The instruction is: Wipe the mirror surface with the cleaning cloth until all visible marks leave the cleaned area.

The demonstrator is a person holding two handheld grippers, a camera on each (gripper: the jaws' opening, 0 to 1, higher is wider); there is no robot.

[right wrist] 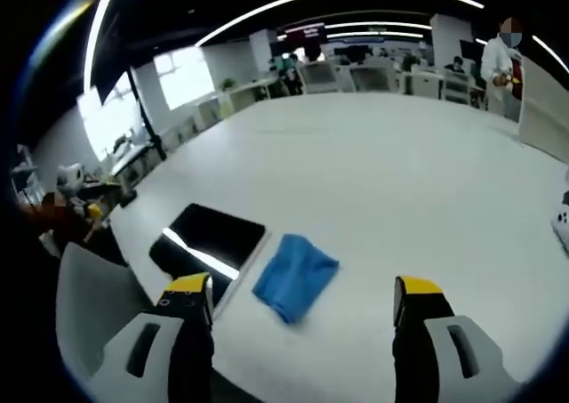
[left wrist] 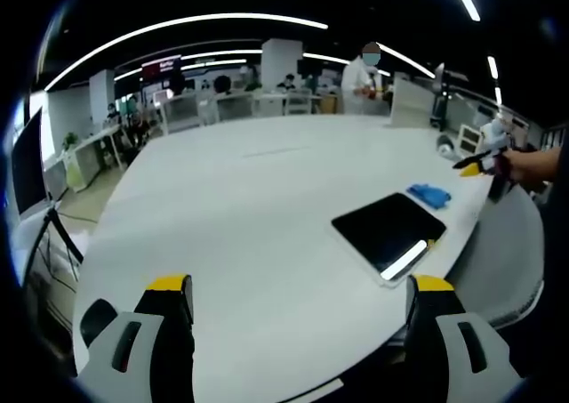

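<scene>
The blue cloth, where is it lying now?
In the right gripper view the blue cloth lies flat on the white table, just right of the mirror, ahead of the open right gripper.

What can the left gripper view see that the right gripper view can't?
Left gripper view: the other gripper coming in from the right, held by a hand, and a monitor at the left edge.

Right gripper view: a bright window, and the cloth's folds up close.

Both: the white table, the dark mirror lying flat, the blue cloth beside it, a person in white standing far behind, and each view's own open jaws.
</scene>
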